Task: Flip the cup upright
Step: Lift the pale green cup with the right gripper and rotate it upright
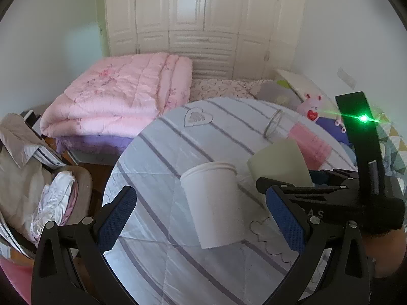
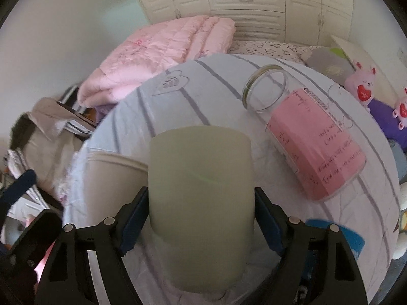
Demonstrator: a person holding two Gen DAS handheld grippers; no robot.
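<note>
A white paper cup (image 1: pixel 213 203) lies on its side on the round table (image 1: pixel 157 147), which has a striped cloth. It lies between the blue pads of my open left gripper (image 1: pixel 203 213), with gaps on both sides. My right gripper (image 2: pixel 201 218) is shut on a pale green cup (image 2: pixel 201 198), with its blue pads on the cup's two sides. The green cup (image 1: pixel 279 165) shows in the left wrist view just right of the white cup, tilted and held above the cloth. The white cup (image 2: pixel 114 175) appears at the left in the right wrist view.
A glass jar with a pink label (image 2: pixel 313 142) lies on its side at the table's far right. A folded pink quilt (image 1: pixel 119 94) sits on the bed behind. Clothes lie on a chair (image 1: pixel 38 178) to the left. Plush toys (image 2: pixel 363 86) sit at the right.
</note>
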